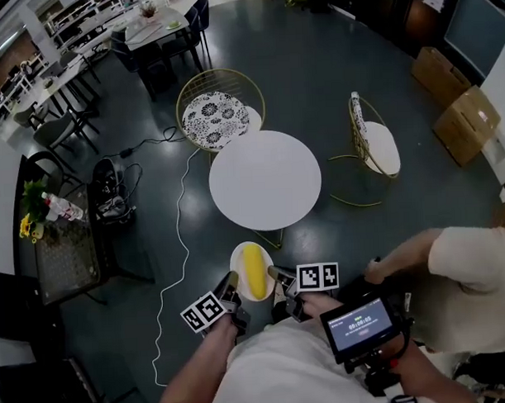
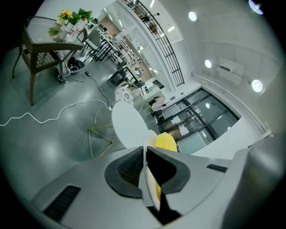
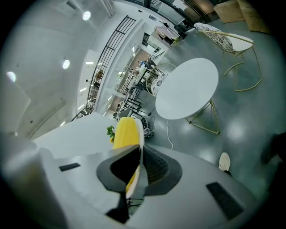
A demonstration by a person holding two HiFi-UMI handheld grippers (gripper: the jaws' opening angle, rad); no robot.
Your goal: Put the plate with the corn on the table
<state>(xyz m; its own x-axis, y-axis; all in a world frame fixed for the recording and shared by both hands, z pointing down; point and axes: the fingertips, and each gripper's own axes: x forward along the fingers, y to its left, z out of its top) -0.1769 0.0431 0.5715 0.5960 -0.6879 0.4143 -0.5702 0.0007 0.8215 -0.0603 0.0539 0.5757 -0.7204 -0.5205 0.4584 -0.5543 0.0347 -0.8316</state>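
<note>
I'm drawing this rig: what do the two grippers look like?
Both the left gripper and right gripper have pale grey bodies, black textured jaws and a white cube with black square markers. The person wears a light top.

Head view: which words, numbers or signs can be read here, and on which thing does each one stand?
Screen: a green line and a row of pale digits, too small to read.
Left cube and right cube: black-and-white square markers only, no letters.
Boxes: no print that can be read.
Plate: no print.
Nothing else carries text; none can be quoted.
</note>
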